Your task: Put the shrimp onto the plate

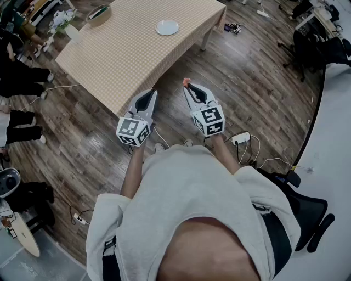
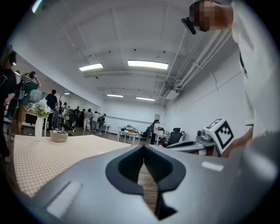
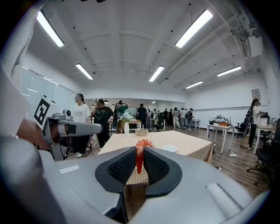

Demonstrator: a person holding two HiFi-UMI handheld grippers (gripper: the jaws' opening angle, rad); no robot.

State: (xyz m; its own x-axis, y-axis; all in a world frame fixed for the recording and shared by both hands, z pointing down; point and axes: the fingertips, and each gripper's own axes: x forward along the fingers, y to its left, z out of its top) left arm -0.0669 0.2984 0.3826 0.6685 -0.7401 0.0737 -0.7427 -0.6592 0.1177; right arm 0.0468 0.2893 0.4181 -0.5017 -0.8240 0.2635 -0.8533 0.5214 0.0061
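Note:
A small orange-red shrimp (image 3: 139,157) is pinched between the pads of my right gripper (image 3: 140,154), its tip poking out past the jaws (image 1: 186,82). That gripper (image 1: 188,88) hangs over the wooden floor, short of the table's near edge. A round white plate (image 1: 166,27) lies far off on the checked tablecloth (image 1: 131,49); the right gripper view shows this plate (image 3: 169,148) beyond the shrimp. My left gripper (image 1: 152,93) is at the table's near corner, jaws together with nothing between them (image 2: 143,151).
A tan bowl (image 1: 98,15) and a white vase with flowers (image 1: 67,26) stand at the table's far left end. Several people stand beyond the table. Cables and a power strip (image 1: 241,138) lie on the floor to my right, near a black office chair (image 1: 310,214).

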